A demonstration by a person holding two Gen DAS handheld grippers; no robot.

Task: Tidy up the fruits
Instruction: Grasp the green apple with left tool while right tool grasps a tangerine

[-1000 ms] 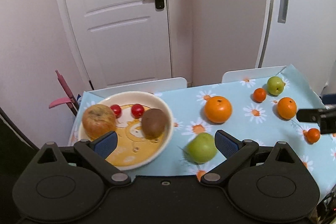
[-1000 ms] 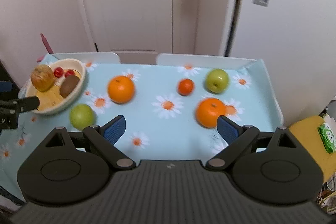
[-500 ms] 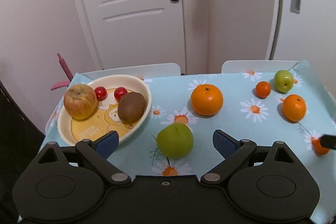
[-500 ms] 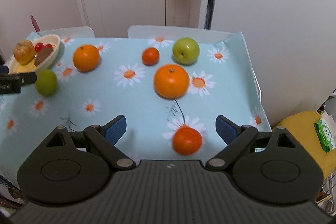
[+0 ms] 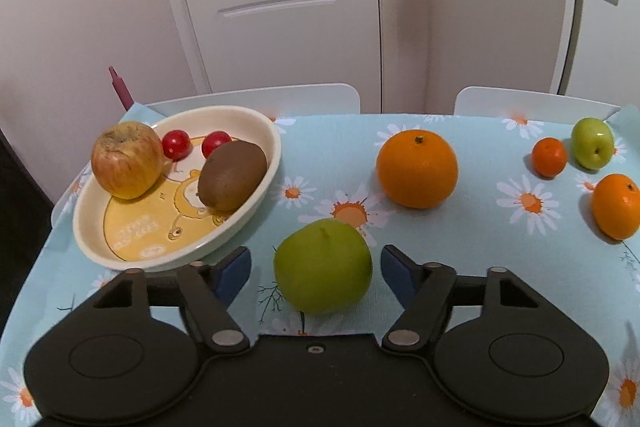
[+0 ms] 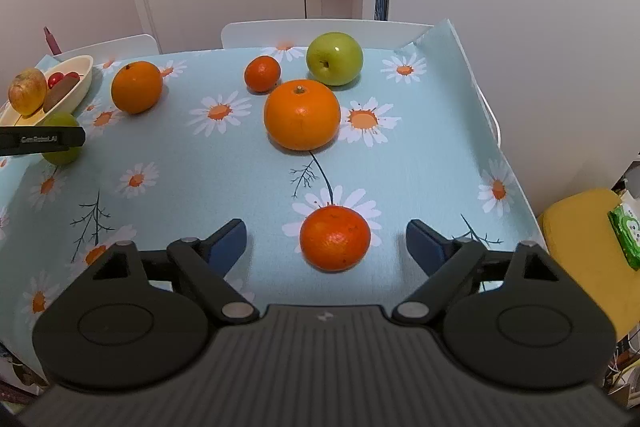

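Note:
My left gripper (image 5: pixel 316 269) is open, its jaws on either side of a green apple (image 5: pixel 322 266) on the daisy tablecloth, apart from it. A cream bowl (image 5: pixel 256 205) to the left holds a red-yellow apple (image 5: pixel 126 165), a kiwi (image 5: pixel 232 174) and two cherry tomatoes (image 5: pixel 176 143). My right gripper (image 6: pixel 326 247) is open around a small tangerine (image 6: pixel 335 237), not touching. Beyond it lie a large orange (image 6: pixel 302 115), a small tangerine (image 6: pixel 262 73), a green apple (image 6: pixel 334 58) and another orange (image 6: pixel 137 92).
The left gripper's finger (image 6: pixel 42 139) shows at the left edge of the right wrist view. White chair backs (image 5: pixel 256 97) stand behind the table, then a door. A yellow stool (image 6: pixel 588 247) with a green packet stands off the table's right edge (image 6: pixel 516 179).
Both grippers have moved forward and down: the left one now straddles the near green apple, the right one straddles the small tangerine. Both stayed open.

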